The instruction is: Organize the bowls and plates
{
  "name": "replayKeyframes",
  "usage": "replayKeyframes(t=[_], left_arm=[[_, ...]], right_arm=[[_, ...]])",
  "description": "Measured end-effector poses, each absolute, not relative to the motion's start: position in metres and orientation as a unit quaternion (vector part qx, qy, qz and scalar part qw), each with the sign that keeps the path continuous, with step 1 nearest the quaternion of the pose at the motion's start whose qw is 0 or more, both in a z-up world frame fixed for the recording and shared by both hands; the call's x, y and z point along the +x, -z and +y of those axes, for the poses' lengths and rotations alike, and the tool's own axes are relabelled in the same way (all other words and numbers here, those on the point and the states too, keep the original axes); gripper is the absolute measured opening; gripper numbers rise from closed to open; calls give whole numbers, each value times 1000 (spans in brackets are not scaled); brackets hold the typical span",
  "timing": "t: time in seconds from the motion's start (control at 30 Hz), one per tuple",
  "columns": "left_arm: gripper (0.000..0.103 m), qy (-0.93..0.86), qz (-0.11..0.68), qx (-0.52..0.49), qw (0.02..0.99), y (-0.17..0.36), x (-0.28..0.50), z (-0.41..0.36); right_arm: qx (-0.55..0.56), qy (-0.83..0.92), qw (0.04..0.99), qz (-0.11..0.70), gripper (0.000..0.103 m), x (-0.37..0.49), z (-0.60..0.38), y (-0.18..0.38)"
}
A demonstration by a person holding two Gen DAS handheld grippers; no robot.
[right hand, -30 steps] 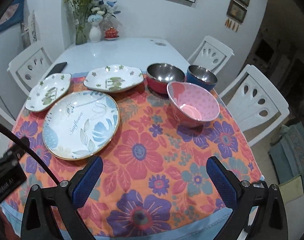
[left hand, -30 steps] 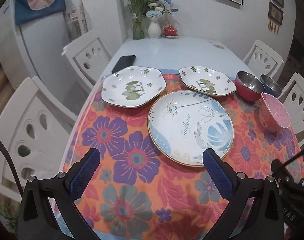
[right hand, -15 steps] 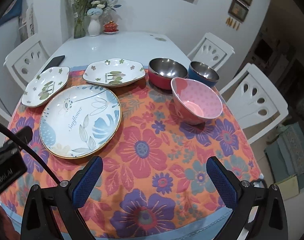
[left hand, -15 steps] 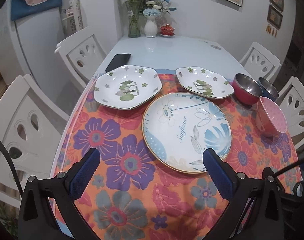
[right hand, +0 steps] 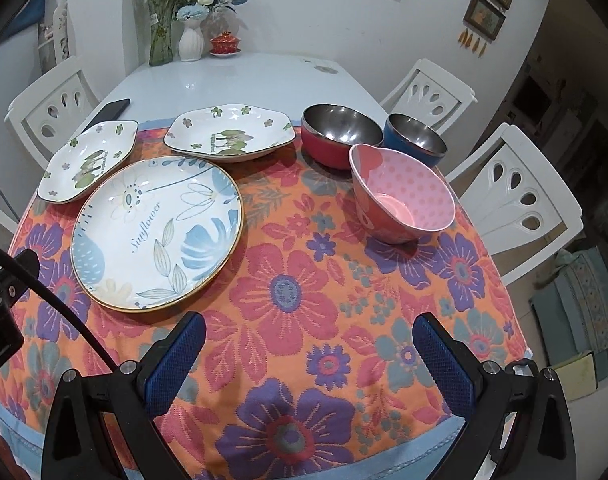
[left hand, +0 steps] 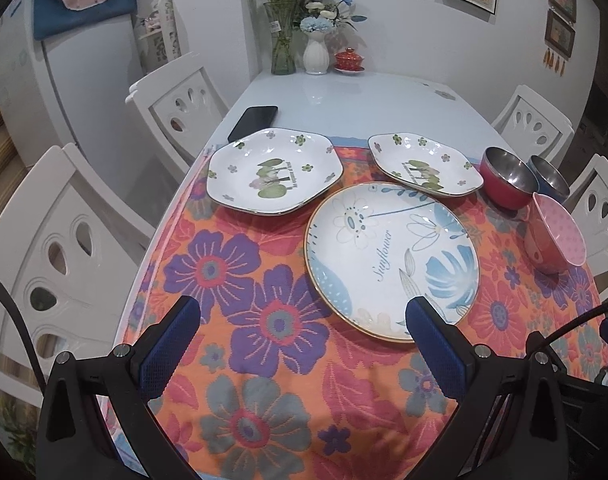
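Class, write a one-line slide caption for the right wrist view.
Open right hand-held gripper above a floral tablecloth set with three plates and three bowls, none stacked yet.

Three plates (right hand: 156, 232) and three bowls (right hand: 403, 200) sit on one floral cloth (right hand: 304, 300).

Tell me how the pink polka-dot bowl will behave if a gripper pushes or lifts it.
The pink polka-dot bowl already sits tilted on a narrow foot, so a side push will probably rock or tip it. Its glossy surface looks slippery for finger pads, and it appears ceramic, so likely rigid but breakable. It nearly touches the red steel bowl, so it may knock that.
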State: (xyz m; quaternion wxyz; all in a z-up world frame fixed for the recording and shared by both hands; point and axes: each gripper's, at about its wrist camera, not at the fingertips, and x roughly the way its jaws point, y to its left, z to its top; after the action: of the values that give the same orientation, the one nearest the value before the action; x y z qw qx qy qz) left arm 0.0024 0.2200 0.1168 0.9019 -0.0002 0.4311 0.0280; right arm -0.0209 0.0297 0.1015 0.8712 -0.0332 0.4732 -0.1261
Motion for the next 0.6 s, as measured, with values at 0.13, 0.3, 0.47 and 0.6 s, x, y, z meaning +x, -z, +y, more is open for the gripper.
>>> replayKeyframes(t=[0.13,0.3,0.47,0.6], left_arm=[[102,-24,437,-3,899,-114,4,219],[102,-25,442,17,897,-112,4,213],[102,-23,441,22,897,-111,3,213],[102,-30,447,13,894,-109,4,220]], right_arm=[[-35,127,871,473,103,-22,31,-101],[-33,139,868,476,103,-25,29,-97],[-19,143,862,486,103,-26,22,-93],[-18,143,862,487,103,-27,21,-93]])
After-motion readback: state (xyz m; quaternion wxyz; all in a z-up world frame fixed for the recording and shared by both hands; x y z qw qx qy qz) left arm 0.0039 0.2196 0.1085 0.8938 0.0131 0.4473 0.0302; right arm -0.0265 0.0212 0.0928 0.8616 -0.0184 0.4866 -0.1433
